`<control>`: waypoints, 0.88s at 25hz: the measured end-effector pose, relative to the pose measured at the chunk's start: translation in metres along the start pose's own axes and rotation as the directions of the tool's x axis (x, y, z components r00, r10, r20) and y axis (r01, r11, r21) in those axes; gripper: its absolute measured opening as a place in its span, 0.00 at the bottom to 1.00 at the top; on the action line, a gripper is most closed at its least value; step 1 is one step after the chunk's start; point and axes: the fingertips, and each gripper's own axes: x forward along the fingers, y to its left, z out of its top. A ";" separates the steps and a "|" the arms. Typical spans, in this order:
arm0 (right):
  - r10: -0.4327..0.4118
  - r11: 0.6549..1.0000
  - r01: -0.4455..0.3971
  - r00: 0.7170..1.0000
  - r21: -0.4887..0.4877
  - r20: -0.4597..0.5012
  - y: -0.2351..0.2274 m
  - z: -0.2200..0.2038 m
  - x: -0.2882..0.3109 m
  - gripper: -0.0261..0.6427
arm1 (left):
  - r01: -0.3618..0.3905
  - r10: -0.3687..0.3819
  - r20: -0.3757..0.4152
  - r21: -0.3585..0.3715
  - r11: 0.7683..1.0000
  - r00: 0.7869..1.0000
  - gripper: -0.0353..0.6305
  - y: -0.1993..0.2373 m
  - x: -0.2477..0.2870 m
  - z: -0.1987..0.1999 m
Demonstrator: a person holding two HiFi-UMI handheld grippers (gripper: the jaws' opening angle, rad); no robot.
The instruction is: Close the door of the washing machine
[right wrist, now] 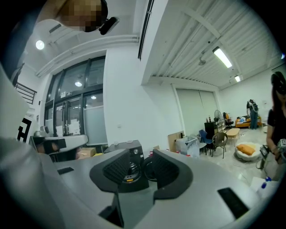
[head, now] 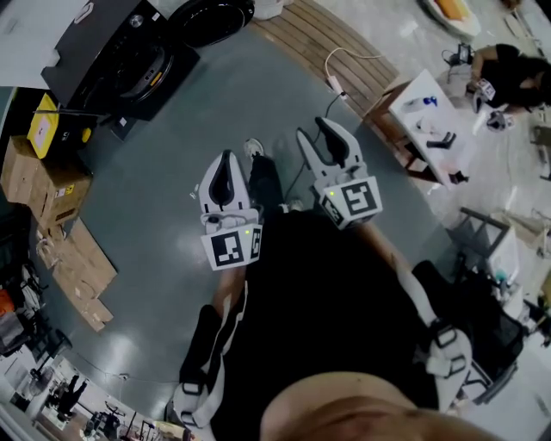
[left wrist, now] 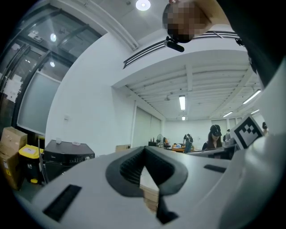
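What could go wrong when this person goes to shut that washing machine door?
The washing machine stands some way off, and a white cable lies on the floor ahead; a trip is possible. Its door hangs wide open, so a push from the left gripper or right gripper might slide off the round face or fail to latch it.

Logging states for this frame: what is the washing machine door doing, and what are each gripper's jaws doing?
washing machine door: open, swung wide.
left gripper: shut, nothing between its jaws.
right gripper: open, holding nothing.
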 end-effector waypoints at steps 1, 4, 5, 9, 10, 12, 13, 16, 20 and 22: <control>-0.002 1.000 0.002 1.000 -0.004 -0.001 -0.004 0.005 0.017 0.25 | 0.001 -0.001 -0.002 -0.009 1.000 1.000 0.06 0.011 0.014 0.002; -0.021 1.000 0.021 1.000 0.018 -0.007 -0.015 0.016 0.069 0.25 | 0.012 -0.012 -0.001 -0.021 1.000 1.000 0.06 0.045 0.061 0.007; -0.028 0.999 0.028 1.000 0.025 -0.009 -0.018 0.018 0.087 0.25 | 0.017 -0.018 -0.001 -0.022 1.000 1.000 0.06 0.056 0.075 0.008; -0.057 0.998 0.058 0.998 0.026 -0.015 -0.030 0.031 0.166 0.25 | 0.042 -0.043 -0.013 -0.049 0.998 0.999 0.06 0.108 0.141 0.012; -0.059 0.998 0.060 0.998 0.022 -0.020 -0.029 0.035 0.190 0.25 | 0.046 -0.047 -0.017 -0.067 0.997 0.999 0.06 0.124 0.158 0.015; -0.060 0.998 0.061 0.998 0.016 -0.027 -0.029 0.042 0.228 0.25 | 0.067 -0.069 -0.028 -0.063 0.996 0.997 0.06 0.150 0.184 0.016; -0.063 0.998 0.064 0.998 0.011 -0.026 -0.030 0.044 0.238 0.25 | 0.082 -0.083 -0.029 -0.051 0.995 0.996 0.06 0.156 0.193 0.016; -0.077 0.997 0.077 0.997 -0.002 -0.013 -0.038 0.050 0.254 0.25 | 0.109 -0.109 -0.010 -0.038 0.993 0.994 0.06 0.160 0.213 0.020; -0.089 0.996 0.089 0.996 0.001 -0.022 -0.042 0.052 0.276 0.25 | 0.120 -0.121 -0.007 -0.050 0.991 0.993 0.06 0.173 0.230 0.020; -0.089 0.996 0.090 0.995 0.010 -0.036 -0.048 0.050 0.289 0.25 | 0.109 -0.111 -0.007 -0.088 0.990 0.994 0.06 0.179 0.241 0.021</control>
